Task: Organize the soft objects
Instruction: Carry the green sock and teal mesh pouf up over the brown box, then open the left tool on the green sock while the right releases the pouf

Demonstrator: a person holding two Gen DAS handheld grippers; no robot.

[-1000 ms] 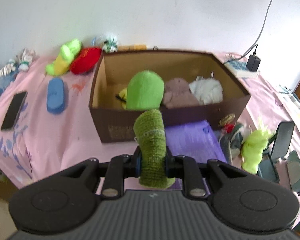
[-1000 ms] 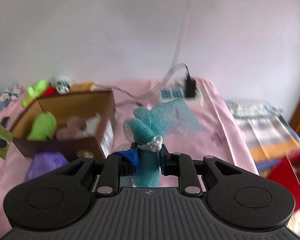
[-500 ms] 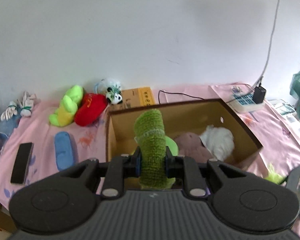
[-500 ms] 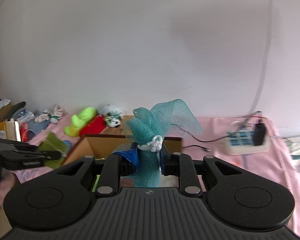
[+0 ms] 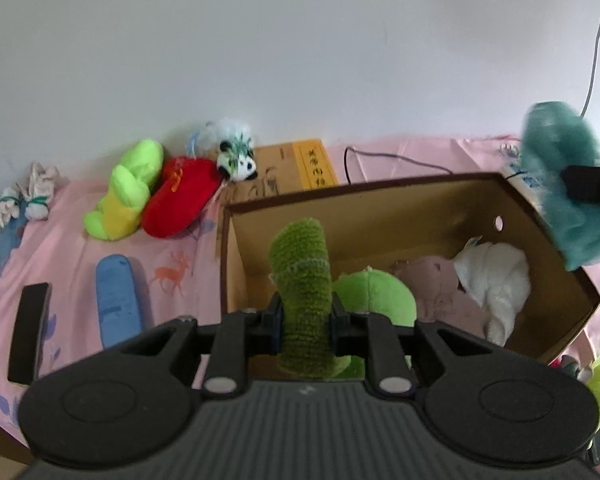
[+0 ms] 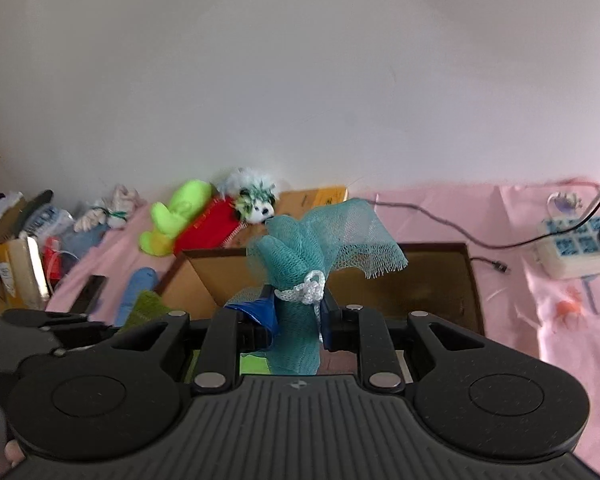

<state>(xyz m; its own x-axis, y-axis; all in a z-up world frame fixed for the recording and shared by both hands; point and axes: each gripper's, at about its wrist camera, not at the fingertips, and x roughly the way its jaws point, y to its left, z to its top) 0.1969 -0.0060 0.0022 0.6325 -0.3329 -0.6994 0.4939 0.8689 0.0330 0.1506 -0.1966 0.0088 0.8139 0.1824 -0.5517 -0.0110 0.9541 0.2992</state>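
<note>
My left gripper [image 5: 304,316] is shut on a rolled green knitted cloth [image 5: 300,264] that stands up between its fingers, over the near left part of an open brown cardboard box [image 5: 360,190]. Inside the box lie a green plush [image 5: 380,296], a pink plush [image 5: 428,284] and a white plush [image 5: 496,276]. My right gripper [image 6: 298,320] is shut on a teal mesh pouf [image 6: 300,248] tied with white cord, held above the box [image 6: 420,245]. The left wrist view shows the pouf [image 5: 568,184] blurred at the box's right rim.
On the pink sheet left of the box lie a lime-yellow plush [image 5: 124,196], a red plush [image 5: 180,200], a panda toy [image 5: 236,156], a blue case [image 5: 116,300] and a black phone [image 5: 28,332]. A power strip [image 6: 576,248] with cables sits at the right.
Both grippers have moved in over the box, each keeping its hold. The right one swung left from the sheet's right side, and the teal pouf has come into the left wrist view.
</note>
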